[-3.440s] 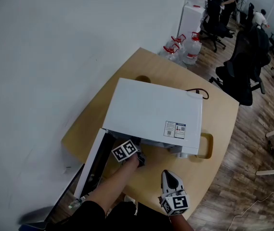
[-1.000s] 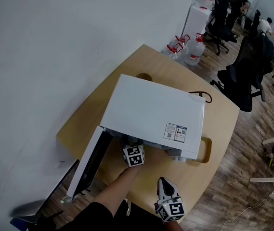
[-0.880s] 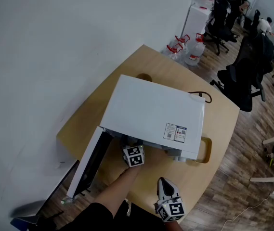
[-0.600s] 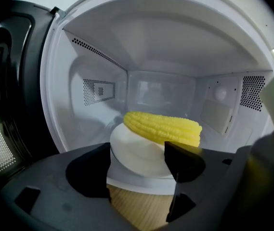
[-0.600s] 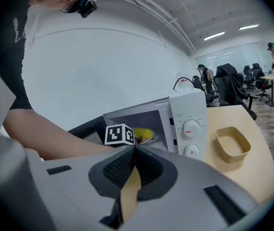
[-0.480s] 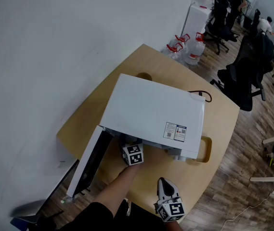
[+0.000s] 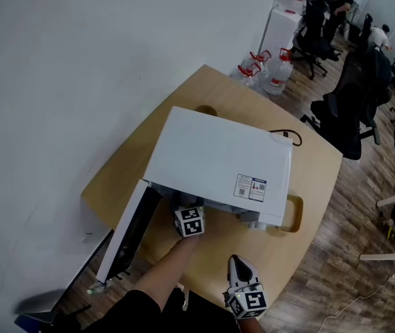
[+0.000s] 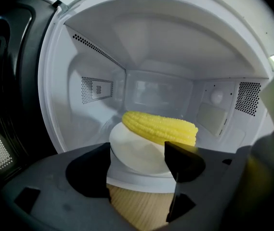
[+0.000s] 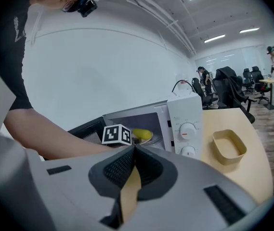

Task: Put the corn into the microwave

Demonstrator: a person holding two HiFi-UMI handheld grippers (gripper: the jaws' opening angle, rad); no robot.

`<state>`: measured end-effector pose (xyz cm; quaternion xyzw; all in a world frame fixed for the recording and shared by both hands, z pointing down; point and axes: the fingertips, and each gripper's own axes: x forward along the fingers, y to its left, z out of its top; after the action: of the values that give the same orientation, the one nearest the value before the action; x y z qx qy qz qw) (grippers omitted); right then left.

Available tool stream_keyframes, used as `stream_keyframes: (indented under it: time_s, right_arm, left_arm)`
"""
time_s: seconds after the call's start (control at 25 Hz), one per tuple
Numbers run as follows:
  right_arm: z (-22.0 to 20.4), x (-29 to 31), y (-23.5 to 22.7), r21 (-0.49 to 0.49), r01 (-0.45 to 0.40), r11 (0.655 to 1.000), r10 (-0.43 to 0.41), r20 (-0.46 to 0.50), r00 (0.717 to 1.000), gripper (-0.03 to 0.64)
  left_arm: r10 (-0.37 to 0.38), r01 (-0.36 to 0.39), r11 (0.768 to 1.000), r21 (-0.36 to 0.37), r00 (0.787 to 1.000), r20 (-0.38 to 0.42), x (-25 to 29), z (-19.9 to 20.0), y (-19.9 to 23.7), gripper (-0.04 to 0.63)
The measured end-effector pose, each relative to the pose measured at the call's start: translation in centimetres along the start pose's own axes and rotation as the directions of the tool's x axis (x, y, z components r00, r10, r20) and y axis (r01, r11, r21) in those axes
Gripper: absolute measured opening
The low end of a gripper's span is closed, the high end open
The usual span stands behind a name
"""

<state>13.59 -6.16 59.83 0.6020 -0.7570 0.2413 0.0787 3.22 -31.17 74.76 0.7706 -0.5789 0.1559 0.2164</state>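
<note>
The yellow corn (image 8: 161, 128) lies on the round white plate (image 8: 127, 141) inside the white microwave (image 7: 218, 159), whose door (image 7: 129, 229) hangs open to the left. My left gripper (image 8: 137, 151) is open at the oven's mouth; its jaws stand wide, short of the corn, with nothing between them. In the head view only its marker cube (image 7: 189, 221) shows under the microwave's top edge. My right gripper (image 9: 133, 148) is shut on nothing and hovers near the table's front edge (image 7: 233, 263). From there the corn (image 9: 143, 134) shows through the open door.
The microwave sits on a rounded wooden table (image 7: 155, 137) by a white wall. A shallow beige tray (image 7: 292, 214) lies to the right of the control panel (image 9: 187, 129). Water bottles (image 7: 277, 71) and office chairs (image 7: 350, 109) stand on the floor beyond.
</note>
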Motion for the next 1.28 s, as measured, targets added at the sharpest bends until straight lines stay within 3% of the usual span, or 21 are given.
stream_keyframes:
  time_s: [0.28, 0.56, 0.88, 1.16, 1.28]
  right_arm:
    - [0.8, -1.2, 0.8, -0.025, 0.012, 1.000, -0.011, 0.030, 0.999, 0.058]
    - [1.6, -3.1, 2.4, -0.061, 0.045, 0.997, -0.041, 0.072, 0.997, 0.059]
    - [2.1, -7.1, 5.7, -0.072, 0.094, 0.993, -0.084, 0.135, 0.987, 0.060]
    - [1.6, -10.5, 9.4, -0.106, 0.125, 0.986, -0.107, 0.166, 0.980, 0.060]
    - [0.8, -11.9, 10.8, -0.107, 0.138, 0.985, -0.119, 0.167, 0.979, 0.060]
  left_arm:
    - [-0.055, 0.054, 0.998, 0.031, 0.998, 0.041, -2.9, 1.6, -0.4, 0.322]
    - [-0.133, 0.132, 0.991, 0.018, 0.989, 0.068, -9.4, 2.6, -1.1, 0.321]
    - [-0.285, 0.274, 0.957, 0.097, 0.951, 0.123, -21.1, 4.3, -2.3, 0.321]
    - [-0.372, 0.368, 0.926, 0.079, 0.927, 0.043, -30.8, 2.3, -2.9, 0.321]
    - [-0.397, 0.396, 0.917, 0.044, 0.917, 0.044, -34.4, 1.4, -2.7, 0.319]
